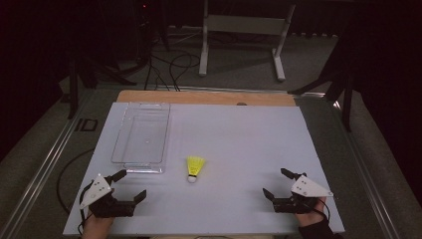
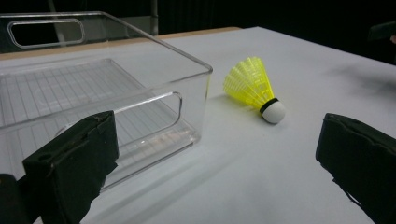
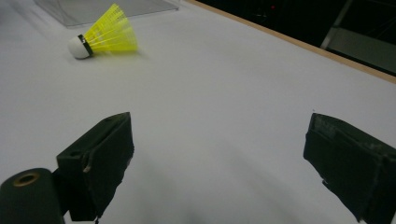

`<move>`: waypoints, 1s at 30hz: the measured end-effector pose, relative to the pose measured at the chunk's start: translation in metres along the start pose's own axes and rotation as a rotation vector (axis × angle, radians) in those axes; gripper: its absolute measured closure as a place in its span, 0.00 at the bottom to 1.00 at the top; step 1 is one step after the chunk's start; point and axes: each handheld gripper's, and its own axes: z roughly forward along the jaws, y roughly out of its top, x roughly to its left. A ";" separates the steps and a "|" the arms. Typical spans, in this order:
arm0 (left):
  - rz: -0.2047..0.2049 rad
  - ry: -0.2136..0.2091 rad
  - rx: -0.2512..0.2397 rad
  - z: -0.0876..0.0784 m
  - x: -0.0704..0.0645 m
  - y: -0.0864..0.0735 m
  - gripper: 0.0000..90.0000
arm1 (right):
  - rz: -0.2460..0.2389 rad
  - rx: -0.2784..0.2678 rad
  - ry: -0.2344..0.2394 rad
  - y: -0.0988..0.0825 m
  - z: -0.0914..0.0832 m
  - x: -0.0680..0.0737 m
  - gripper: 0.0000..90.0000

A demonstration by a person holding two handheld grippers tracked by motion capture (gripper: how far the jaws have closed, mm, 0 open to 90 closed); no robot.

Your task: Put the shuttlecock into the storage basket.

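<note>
shuttlecock [image 1: 195, 168] is the piece in play, and both claws stand off from it. the left claw [image 1: 130, 186] sits near the table's [image 1: 239, 144] front left corner with its jaws spread wide and nothing between them; the right claw [image 1: 276, 183] rests near the front right, jaws just as wide and empty. outward from the left claw, in the left gripper view, the shuttlecock [image 2: 255, 89] lies just beside the near corner of the clear plastic bin [image 2: 98, 98], apart from it. from the right claw it lies farther off across bare table [image 3: 100, 35].

it lies on its side, long axis running roughly front to back, white cork end toward the person and the yellow skirt flaring away toward the far edge.

it looks very light, likely to roll or skid at a nudge. the skirt is thin ribbed plastic that would flex under a squeeze, so the firm cork, or the dark band just behind it, seems the better place to grip.
</note>
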 end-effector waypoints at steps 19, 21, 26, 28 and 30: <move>0.006 -0.021 0.025 -0.002 -0.004 0.009 0.00 | -0.010 -0.041 -0.045 0.003 -0.006 -0.001 0.10; 0.009 -0.020 0.035 -0.001 -0.004 0.011 0.00 | -0.005 -0.037 -0.041 0.003 -0.005 -0.001 0.10; 0.020 -0.017 0.069 0.000 -0.006 0.013 0.00 | 0.019 -0.029 -0.046 0.002 -0.005 -0.003 0.10; 0.019 -0.018 0.085 0.000 -0.006 0.014 0.00 | 0.025 -0.032 -0.045 0.003 -0.006 -0.003 0.10; 0.023 -0.020 0.102 0.000 -0.006 0.017 0.00 | 0.031 -0.031 -0.042 0.003 -0.005 -0.003 0.10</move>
